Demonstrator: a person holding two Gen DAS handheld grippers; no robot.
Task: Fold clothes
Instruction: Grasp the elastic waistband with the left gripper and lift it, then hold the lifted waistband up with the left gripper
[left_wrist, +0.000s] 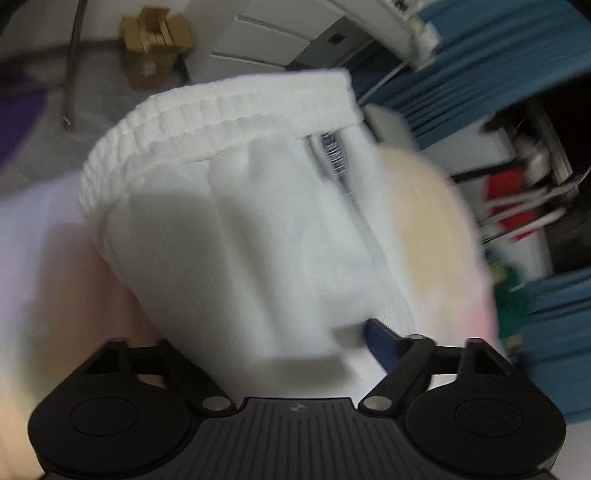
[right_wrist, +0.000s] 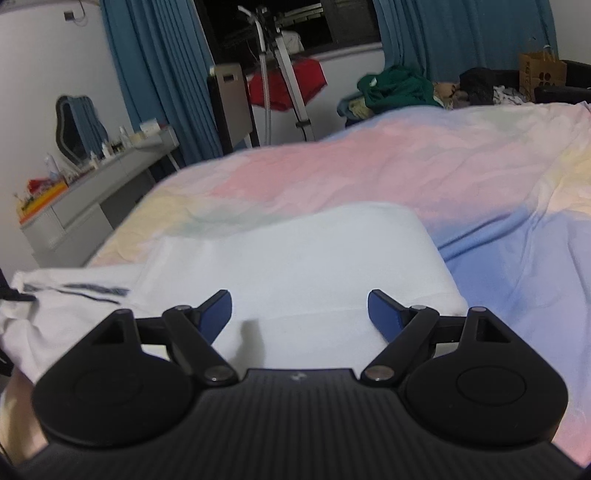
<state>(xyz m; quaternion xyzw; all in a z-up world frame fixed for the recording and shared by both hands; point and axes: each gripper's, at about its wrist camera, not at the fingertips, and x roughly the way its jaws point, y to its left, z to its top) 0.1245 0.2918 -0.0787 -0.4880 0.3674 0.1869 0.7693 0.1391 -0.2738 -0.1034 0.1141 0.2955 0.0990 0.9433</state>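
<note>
Right wrist view: the right gripper (right_wrist: 300, 312) hangs low over a folded white garment (right_wrist: 295, 258) that lies flat on the pastel bedspread (right_wrist: 369, 166), its blue-padded fingers (right_wrist: 216, 314) spread wide, one on each side above the near edge of the fold and closing on nothing. The cloth looks soft and thick, folded to a rounded rectangle; a flatter white piece with dark stripes (right_wrist: 92, 290) spreads out to its left. The bedspread is wrinkled, with pink, blue and pale yellow patches. In the left wrist view, blurred by motion, white shorts (left_wrist: 236, 206) with a gathered, ribbed elastic waistband (left_wrist: 207, 118) fill the space in front of the left gripper (left_wrist: 295, 350), tilted and draped right over its fingers. Only the right blue pad (left_wrist: 382, 341) shows, touching the cloth; the other is hidden under it, so I cannot tell how its jaws stand.
</note>
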